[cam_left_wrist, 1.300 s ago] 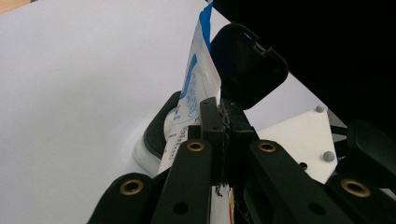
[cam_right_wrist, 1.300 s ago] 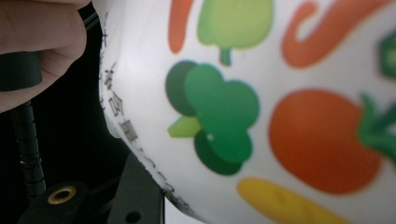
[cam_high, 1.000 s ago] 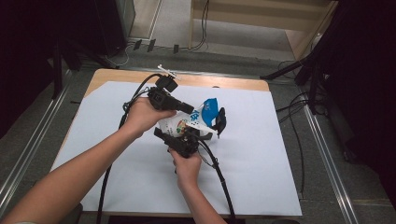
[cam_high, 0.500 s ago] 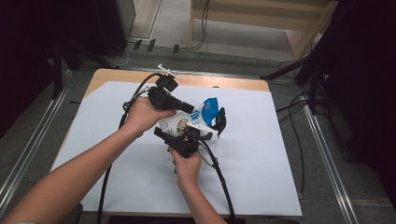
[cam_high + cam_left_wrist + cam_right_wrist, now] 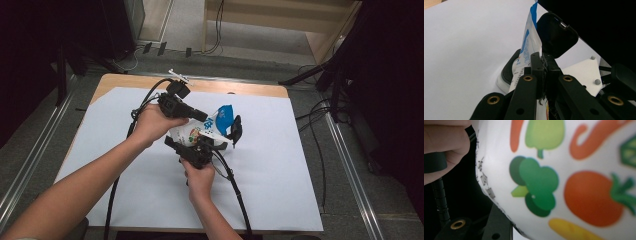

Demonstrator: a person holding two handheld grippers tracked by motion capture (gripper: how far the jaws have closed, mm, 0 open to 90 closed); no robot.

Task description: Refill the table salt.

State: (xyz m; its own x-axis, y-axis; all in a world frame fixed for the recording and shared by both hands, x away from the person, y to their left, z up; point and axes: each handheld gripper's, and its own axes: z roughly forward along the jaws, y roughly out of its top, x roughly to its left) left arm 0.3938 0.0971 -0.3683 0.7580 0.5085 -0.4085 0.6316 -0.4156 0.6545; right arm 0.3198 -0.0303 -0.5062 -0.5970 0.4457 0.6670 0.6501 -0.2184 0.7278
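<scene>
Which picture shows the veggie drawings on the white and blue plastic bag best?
The right gripper view: the white and blue plastic bag shows broccoli and tomato drawings close up. The high view shows the whole bag, small. The left gripper view shows its thin edge.

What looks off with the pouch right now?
Nothing is spilled or torn. The pouch hangs askew above the table, its top edge pinched in the shut left gripper, its printed body pressed against the right gripper.

Wide bare room is left on the white sheet [image 5: 110, 150] all round. The middle is blocked by the pouch [image 5: 200, 131], apparently pinched between the left gripper [image 5: 206, 117] and right gripper [image 5: 220, 142].
</scene>
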